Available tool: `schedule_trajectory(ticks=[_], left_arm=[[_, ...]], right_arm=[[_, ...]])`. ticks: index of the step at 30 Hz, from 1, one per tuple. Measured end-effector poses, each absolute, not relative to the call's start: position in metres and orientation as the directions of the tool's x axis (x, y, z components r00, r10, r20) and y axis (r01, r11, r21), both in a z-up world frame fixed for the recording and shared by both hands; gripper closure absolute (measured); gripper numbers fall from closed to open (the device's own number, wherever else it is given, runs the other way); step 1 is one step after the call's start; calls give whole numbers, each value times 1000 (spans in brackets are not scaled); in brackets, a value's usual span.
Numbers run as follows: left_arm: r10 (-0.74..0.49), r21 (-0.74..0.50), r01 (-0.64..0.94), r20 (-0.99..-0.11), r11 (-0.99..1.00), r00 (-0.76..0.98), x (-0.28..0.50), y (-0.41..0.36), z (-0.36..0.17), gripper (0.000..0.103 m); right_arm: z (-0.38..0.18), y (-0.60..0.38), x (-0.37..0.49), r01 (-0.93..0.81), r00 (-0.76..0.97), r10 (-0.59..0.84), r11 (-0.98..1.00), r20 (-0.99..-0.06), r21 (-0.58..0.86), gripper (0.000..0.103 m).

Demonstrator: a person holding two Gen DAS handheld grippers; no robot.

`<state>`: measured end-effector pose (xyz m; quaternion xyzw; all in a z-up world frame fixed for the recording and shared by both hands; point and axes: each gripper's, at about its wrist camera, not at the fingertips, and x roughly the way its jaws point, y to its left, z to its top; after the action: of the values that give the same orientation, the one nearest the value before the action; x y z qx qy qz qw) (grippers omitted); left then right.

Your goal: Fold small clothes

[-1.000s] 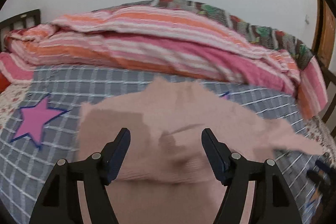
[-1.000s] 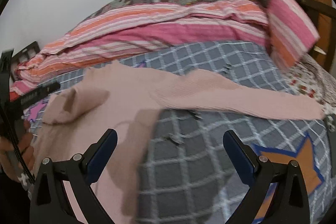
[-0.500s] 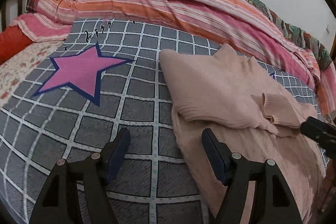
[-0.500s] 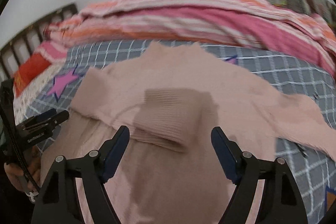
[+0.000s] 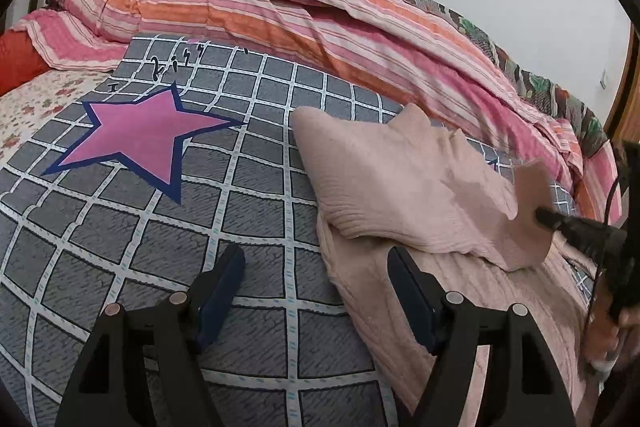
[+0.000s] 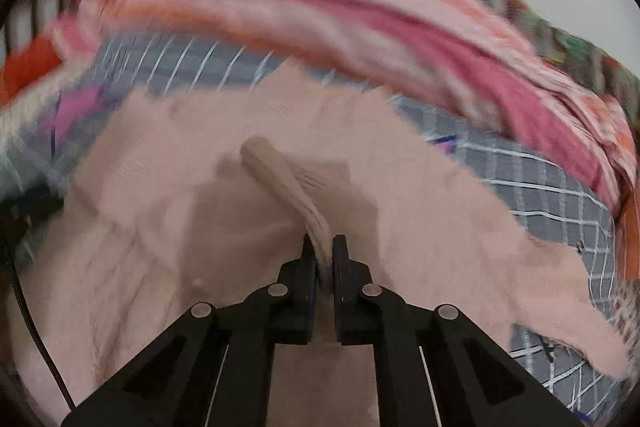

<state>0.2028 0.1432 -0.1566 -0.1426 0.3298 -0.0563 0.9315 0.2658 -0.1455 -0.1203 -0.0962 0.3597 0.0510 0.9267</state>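
Sweater cuff (image 6: 298,193) between right fingers (image 6: 341,251).

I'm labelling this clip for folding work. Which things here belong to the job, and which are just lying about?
Part of the job:
- pink sweater, one sleeve folded across it
- sleeve cuff, pinched in the right gripper
- left gripper, open over the bed beside the sweater

Just lying about:
- striped quilt
- grey checked bedcover with pink star

You see a bed (image 5: 44,95) under a grey checked cover (image 5: 256,195), its pink star (image 5: 140,143) beyond the left fingers (image 5: 222,283). A pink sweater (image 5: 400,187) lies past the right-hand finger, a striped quilt (image 5: 320,27) heaped behind.
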Motion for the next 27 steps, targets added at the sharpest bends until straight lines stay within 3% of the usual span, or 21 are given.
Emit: schedule_trajectory(ticks=[5, 11, 15, 17, 18, 23, 27], left_arm=[[-199, -292, 21, -598, 956, 776, 203, 142, -156, 31], [-207, -297, 23, -606, 955, 768, 205, 141, -155, 30], [-244, -305, 47, -649, 951, 720, 222, 134, -145, 30], [-242, -308, 39, -657, 950, 714, 234, 132, -139, 30], [-235, -312, 25, -657, 950, 717, 240, 131, -136, 30], [-253, -341, 26, -641, 940, 725, 255, 123, -126, 30], [-251, -293, 77, -622, 953, 742, 259, 102, -112, 30]], right_arm=[[-120, -221, 279, -30, 691, -10, 999, -722, -43, 91], [-136, -244, 276, -15, 638, 5, 1000, -770, -6, 68], [-147, -253, 280, -10, 601, 50, 998, -798, 56, 66], [-148, -257, 285, -16, 596, 74, 997, -799, 80, 72], [-147, -258, 285, -23, 602, 85, 996, -794, 89, 97], [-120, -261, 297, -71, 687, 144, 989, -712, 132, 98], [-104, -278, 303, -50, 744, 151, 984, -651, 171, 98]])
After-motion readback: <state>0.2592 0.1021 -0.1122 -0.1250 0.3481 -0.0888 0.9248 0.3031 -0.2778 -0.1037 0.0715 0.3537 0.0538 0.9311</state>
